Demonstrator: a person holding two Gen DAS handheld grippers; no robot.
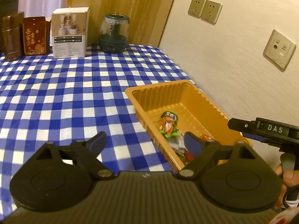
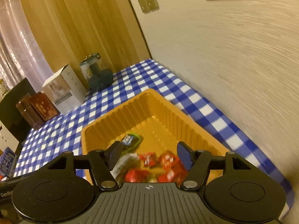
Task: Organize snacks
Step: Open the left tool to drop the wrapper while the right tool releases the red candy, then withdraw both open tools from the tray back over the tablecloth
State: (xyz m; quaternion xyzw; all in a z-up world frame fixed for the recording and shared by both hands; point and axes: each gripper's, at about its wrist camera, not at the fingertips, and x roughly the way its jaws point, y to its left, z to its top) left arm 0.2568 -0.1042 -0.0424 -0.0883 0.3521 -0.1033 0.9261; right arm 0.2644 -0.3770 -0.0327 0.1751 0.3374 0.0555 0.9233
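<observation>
1. Left wrist view: left gripper (image 1: 144,144) hangs over the near edge of the tray (image 1: 130,91), fingers spread, nothing between them.
2. Right wrist view: right gripper (image 2: 149,157) is above the tray's near end, fingers apart and empty.
3. Snacks lie in the tray: a green packet (image 1: 169,125), a silver packet (image 2: 126,163) and red packets (image 2: 168,165) bunched at the near end.
4. Tray sits on the checked cloth (image 1: 65,93), close to the wall (image 1: 233,56).
5. Risk, as judged: the tray looks light, so a finger catching its rim could tip or slide it.
6. Risk: the grippers work near each other and could collide over the tray.
7. Blur hides the packets' exact edges.
</observation>
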